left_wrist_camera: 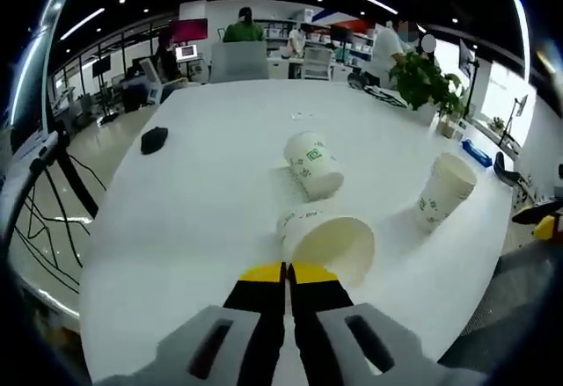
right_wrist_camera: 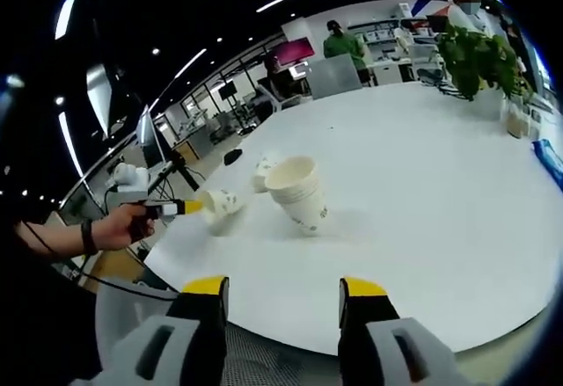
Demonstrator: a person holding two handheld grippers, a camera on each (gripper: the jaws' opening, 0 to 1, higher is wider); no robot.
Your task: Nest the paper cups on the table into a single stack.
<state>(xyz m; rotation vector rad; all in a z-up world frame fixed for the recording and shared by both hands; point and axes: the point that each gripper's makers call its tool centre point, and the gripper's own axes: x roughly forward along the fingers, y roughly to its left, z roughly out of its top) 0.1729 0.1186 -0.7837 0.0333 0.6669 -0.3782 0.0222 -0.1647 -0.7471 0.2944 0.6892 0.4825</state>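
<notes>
The left gripper [left_wrist_camera: 287, 272] has its jaws together at the rim of a lying paper cup [left_wrist_camera: 327, 238], probably to pinch its wall. Behind this cup lies a second cup [left_wrist_camera: 313, 164]; the standing cup [right_wrist_camera: 298, 194] is to its side. The right gripper [right_wrist_camera: 286, 294] waits with jaws apart.

Potted plant [left_wrist_camera: 424, 80], black object [left_wrist_camera: 154, 139]

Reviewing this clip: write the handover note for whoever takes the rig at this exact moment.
Left gripper: jaws together at the rim of a paper cup lying on its side; grip unclear.
Right gripper: open, empty, at the table edge.
Second cup lies on its side; third, tilted, apart from both.
Done: no visible nesting.
Left: nest all three into one stack.
</notes>
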